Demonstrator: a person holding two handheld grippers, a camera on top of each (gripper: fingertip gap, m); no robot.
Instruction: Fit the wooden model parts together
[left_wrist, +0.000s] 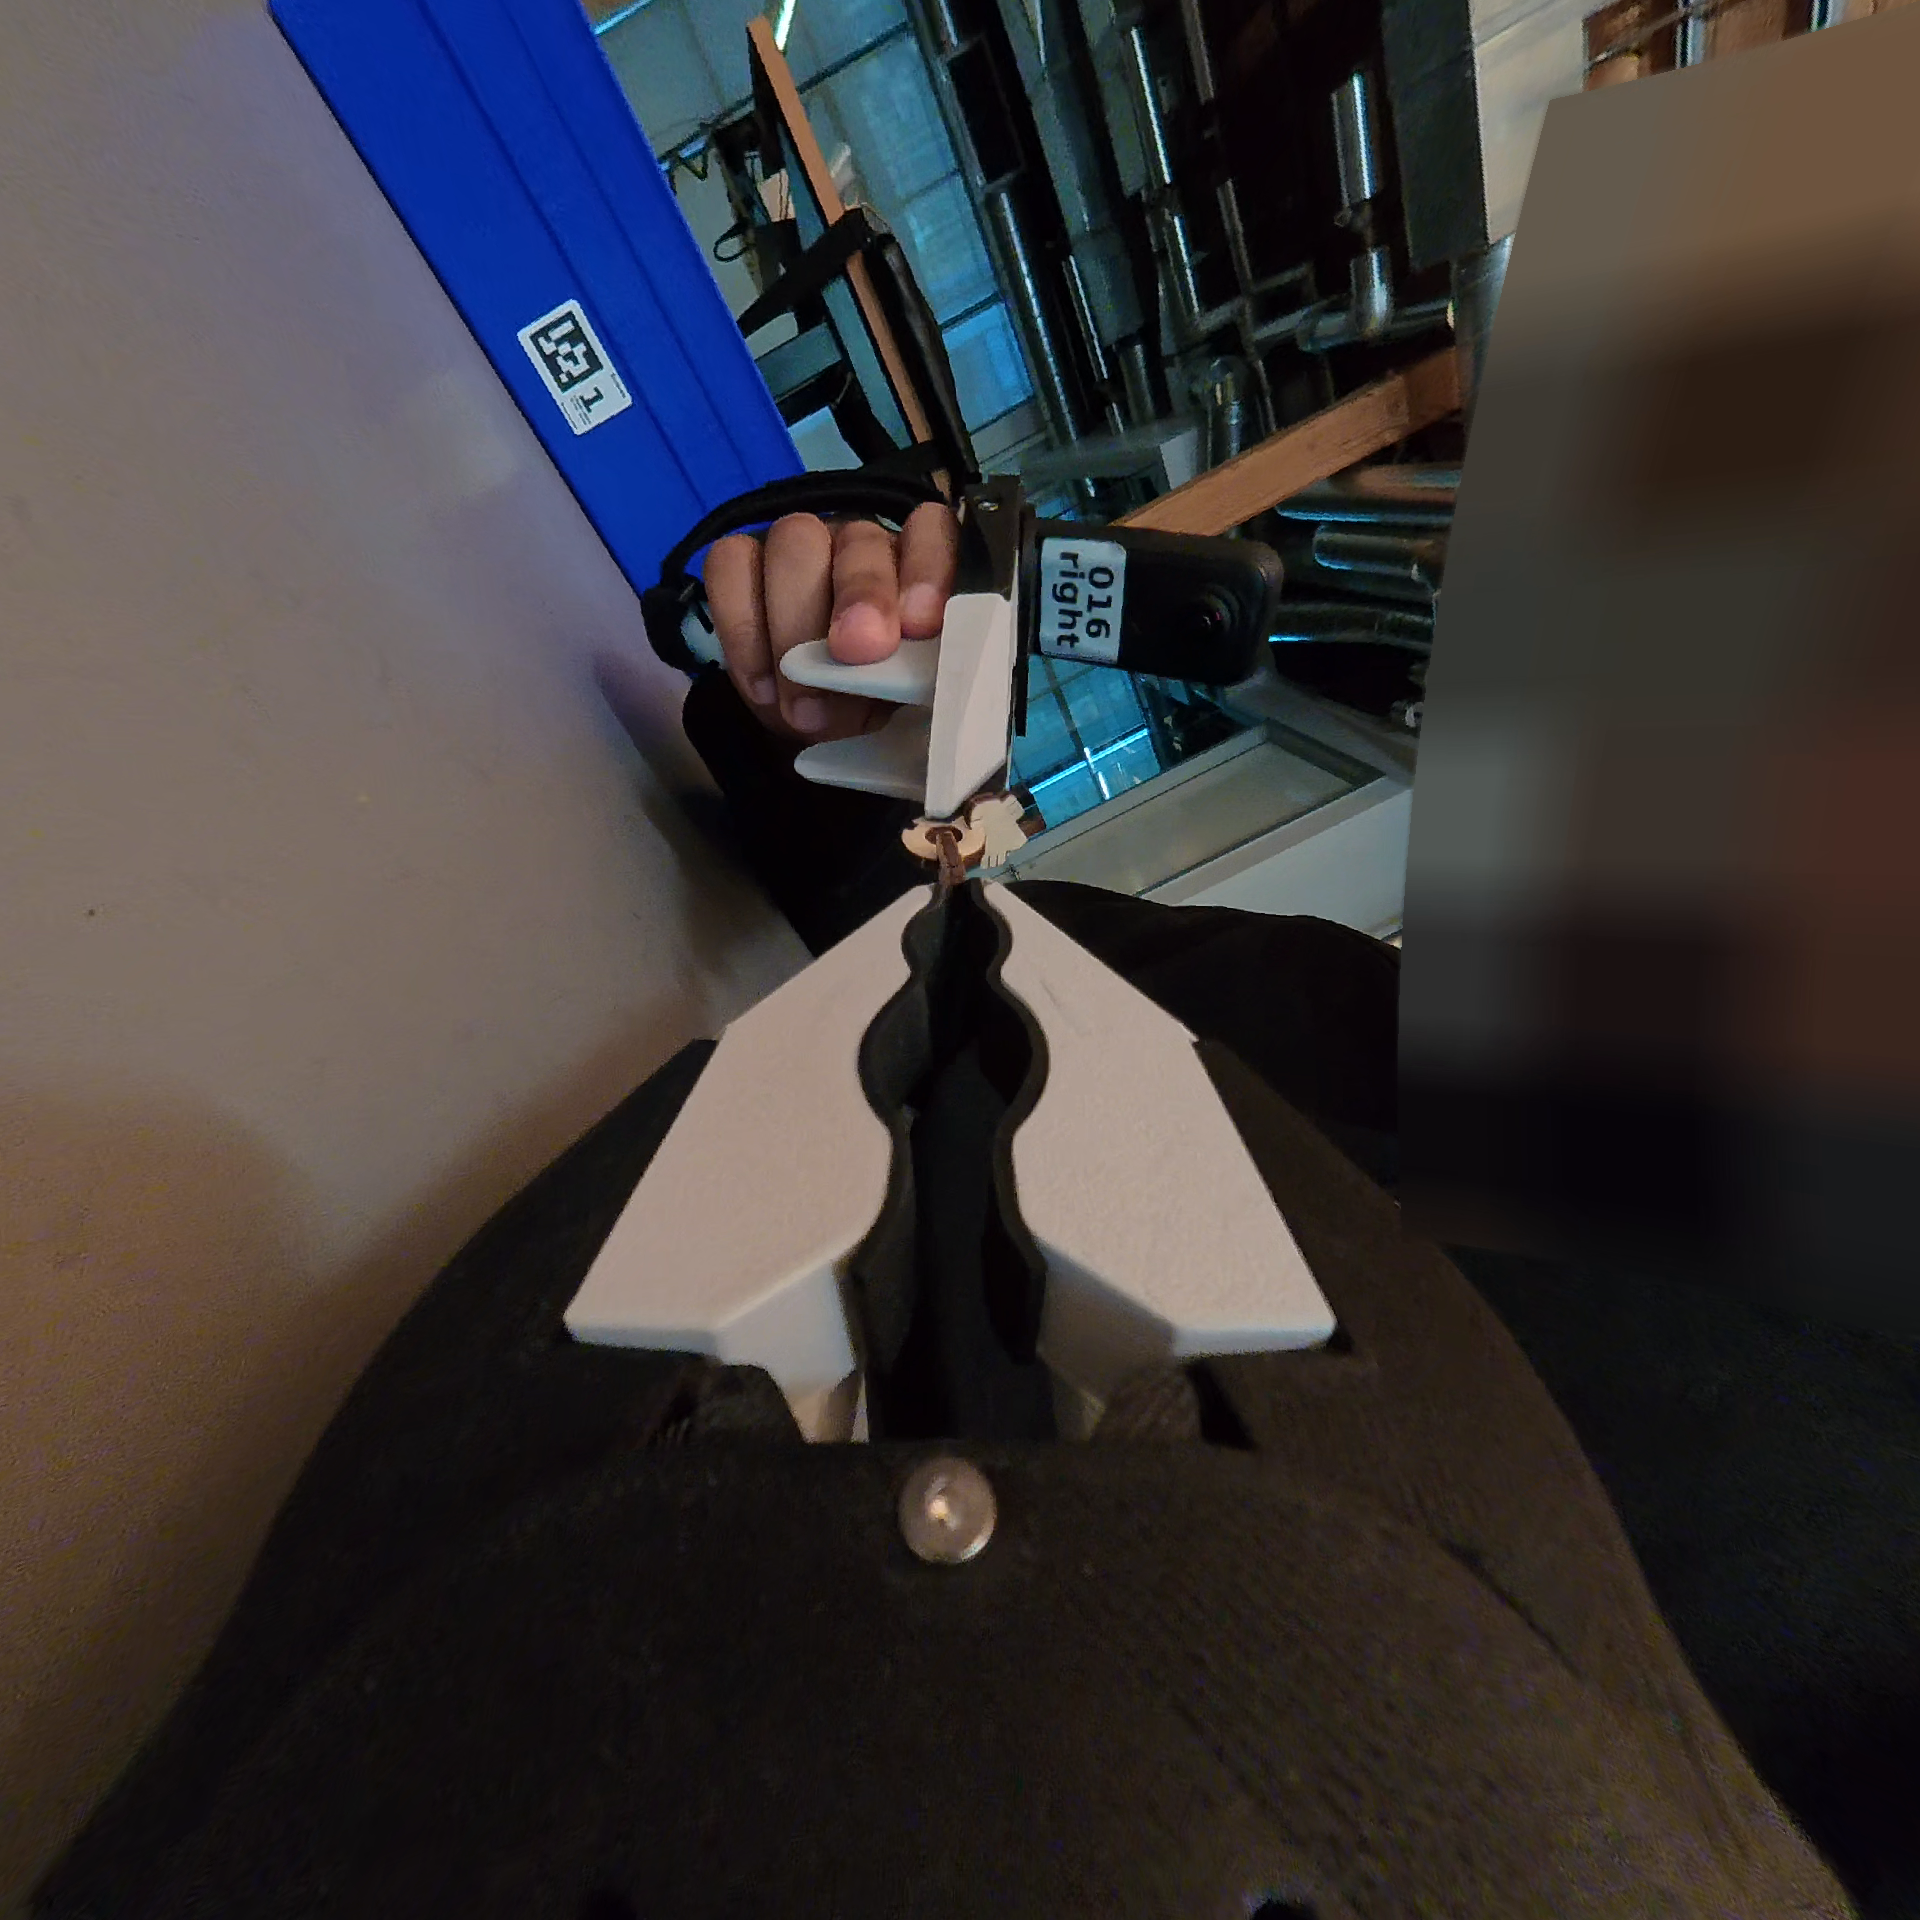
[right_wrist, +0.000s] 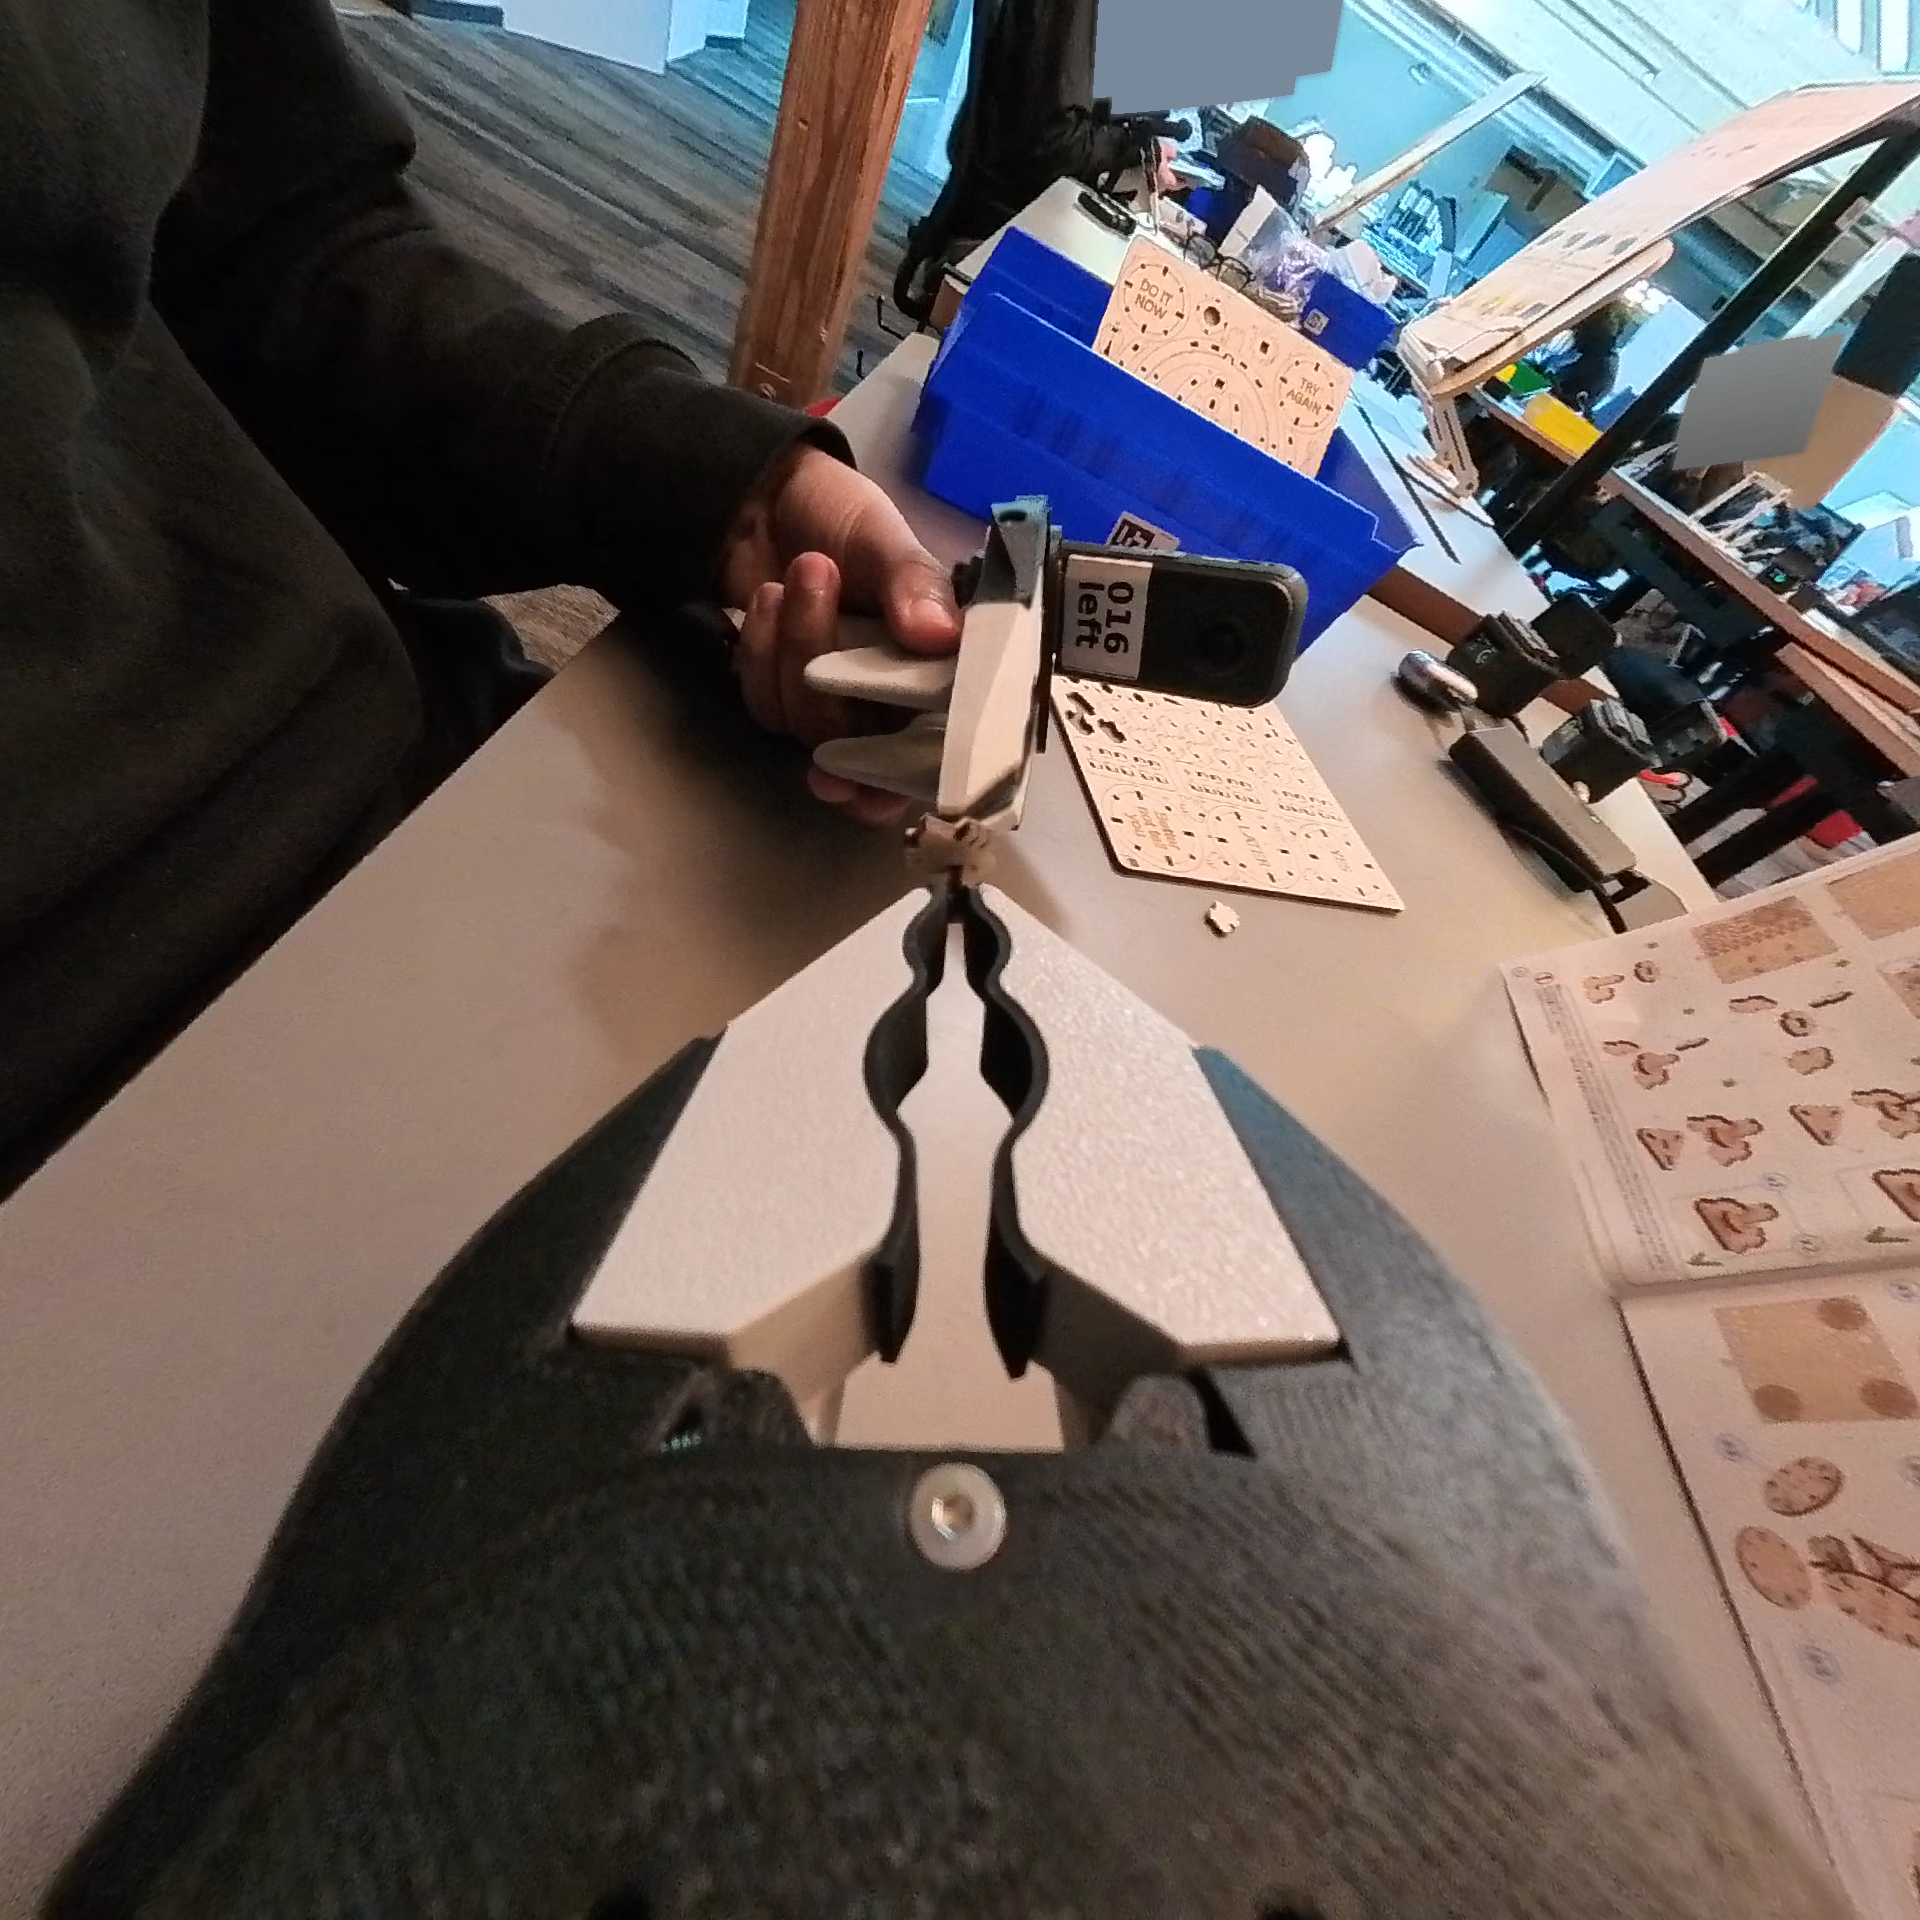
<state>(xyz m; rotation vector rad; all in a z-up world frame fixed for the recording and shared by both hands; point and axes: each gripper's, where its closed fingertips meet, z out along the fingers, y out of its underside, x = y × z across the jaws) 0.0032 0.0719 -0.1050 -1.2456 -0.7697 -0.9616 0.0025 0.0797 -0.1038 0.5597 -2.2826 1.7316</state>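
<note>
Your left gripper (left_wrist: 948, 883) is pinching a thin brown wooden peg (left_wrist: 948, 857), while your right gripper (right_wrist: 951, 896) is clamping small pale wooden pieces (right_wrist: 948, 840) above the grey table (right_wrist: 416, 987). The tips are meeting there, hiding how the parts are joining.

Left wrist view: camera mounted behind the left gripper (left_wrist: 951, 883), looking forward along its two fingers and tilted steeply upward, so that ceiling pipework (left_wrist: 1195, 260) fills the field beyond the tips and a blue bin (left_wrist: 540, 260) lies to their left. Right wrist view: camera behind the right gripper (right_wrist: 951, 883), facing forward and slightly downward over the grey table (right_wrist: 312, 1039). Both views are close range. The two cameras face one another, tip to tip; each shows the opposite gripper just beyond its own fingertips, with the small wooden pieces (left_wrist: 966, 831) between them as shared ground.
</note>
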